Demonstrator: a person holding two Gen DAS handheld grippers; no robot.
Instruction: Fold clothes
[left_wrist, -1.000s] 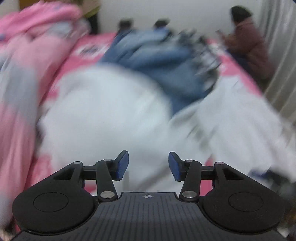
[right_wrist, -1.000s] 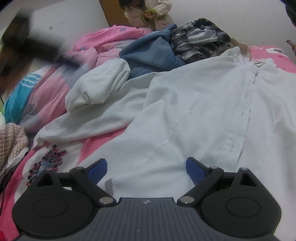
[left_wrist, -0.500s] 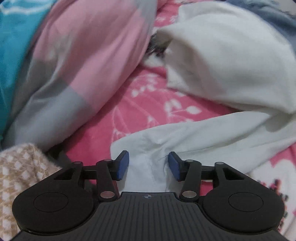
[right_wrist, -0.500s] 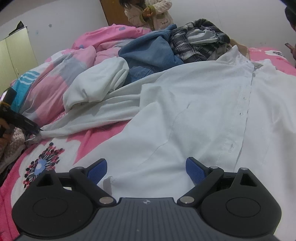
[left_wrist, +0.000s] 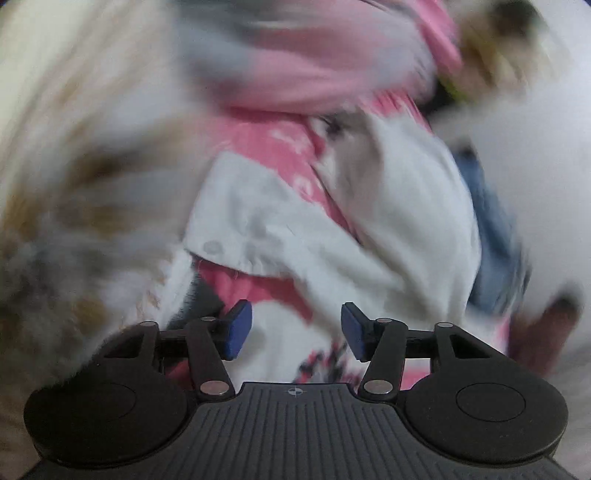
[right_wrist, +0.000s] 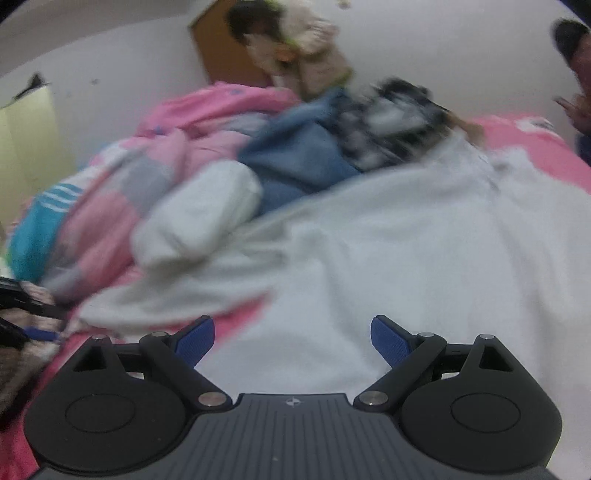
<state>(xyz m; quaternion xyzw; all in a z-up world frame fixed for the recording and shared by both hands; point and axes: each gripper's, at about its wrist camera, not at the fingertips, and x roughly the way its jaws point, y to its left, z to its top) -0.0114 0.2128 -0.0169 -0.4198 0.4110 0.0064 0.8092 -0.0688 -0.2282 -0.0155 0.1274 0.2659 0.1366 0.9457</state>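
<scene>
White shirt (right_wrist: 388, 236) lies spread over the pink bed sheet (right_wrist: 532, 144), covering most of the bed's near and right side in the right wrist view. The right gripper (right_wrist: 291, 338) hangs above the shirt's lower body with its blue pads wide apart and nothing between them. Beyond it the shirt's front runs toward the collar near the far edge of the bed, and a rolled white sleeve (right_wrist: 199, 214) bulges toward the left side, resting against a pink, grey and teal quilt (right_wrist: 107, 206). A blue denim garment (right_wrist: 303, 155) and a dark plaid garment (right_wrist: 388, 122) are heaped at the far edge. Two people are at the back, beyond the bed; both are blurred.

The left gripper (left_wrist: 295, 328) is released; its jaws have just been opening and nothing sits between them. Just ahead of it the shirt cuff (left_wrist: 240, 225), with a button showing, lies on the flowered sheet. The rest of that view is smeared by motion.
</scene>
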